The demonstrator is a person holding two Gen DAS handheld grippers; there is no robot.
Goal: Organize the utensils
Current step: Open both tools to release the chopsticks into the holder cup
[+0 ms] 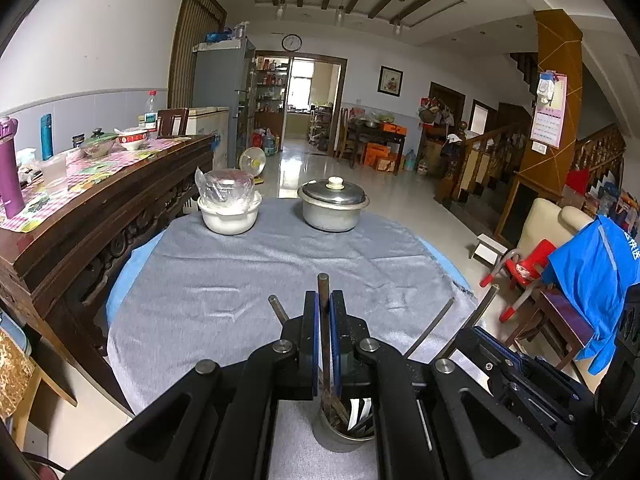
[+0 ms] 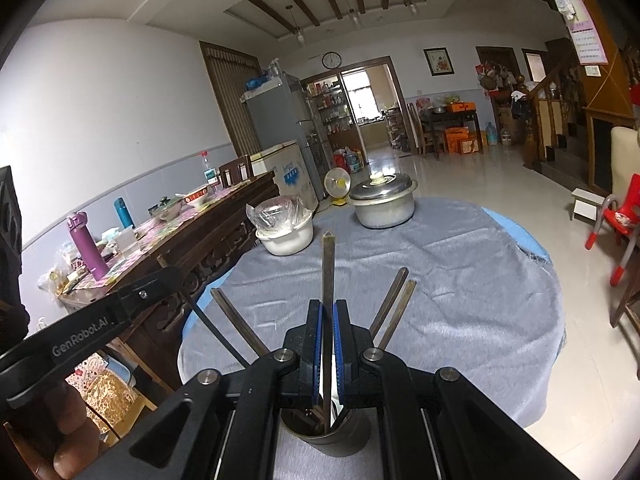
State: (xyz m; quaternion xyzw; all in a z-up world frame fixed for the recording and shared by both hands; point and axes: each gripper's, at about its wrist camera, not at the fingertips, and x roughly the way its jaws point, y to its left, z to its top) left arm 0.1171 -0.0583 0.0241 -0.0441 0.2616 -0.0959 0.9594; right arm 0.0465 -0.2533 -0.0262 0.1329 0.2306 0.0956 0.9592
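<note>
We see a metal utensil cup (image 1: 340,428) standing on the grey cloth (image 1: 248,280) of the round table (image 1: 128,276), directly under both grippers, with several chopsticks standing in it. The left hand-held gripper (image 1: 324,304) is clenched on one brown chopstick (image 1: 323,292), whose upper end rises above the blue pads while its lower end reaches down into the cup. Another chopstick end (image 1: 276,307) leans out to the left of that gripper.

In the right wrist view the same cup (image 2: 332,436) sits below the right hand-held gripper (image 2: 328,312), which is clenched on a long dark chopstick (image 2: 328,264); this one stands nearly upright, its lower part inside the cup. More chopsticks fan out from the cup: a pair (image 2: 394,300) leaning right and one (image 2: 236,320) leaning left.

Near the far edge of the table, well apart from the cup, we find a white bowl (image 1: 229,216) covered with clear plastic wrap, and beside it a lidded aluminium pot (image 1: 332,204). To the left of the table stands a carved wooden sideboard (image 1: 104,216) bearing a purple flask (image 1: 10,168) and bowls. On the right is a red chair (image 1: 528,268) with a blue garment (image 1: 596,276) nearby.
</note>
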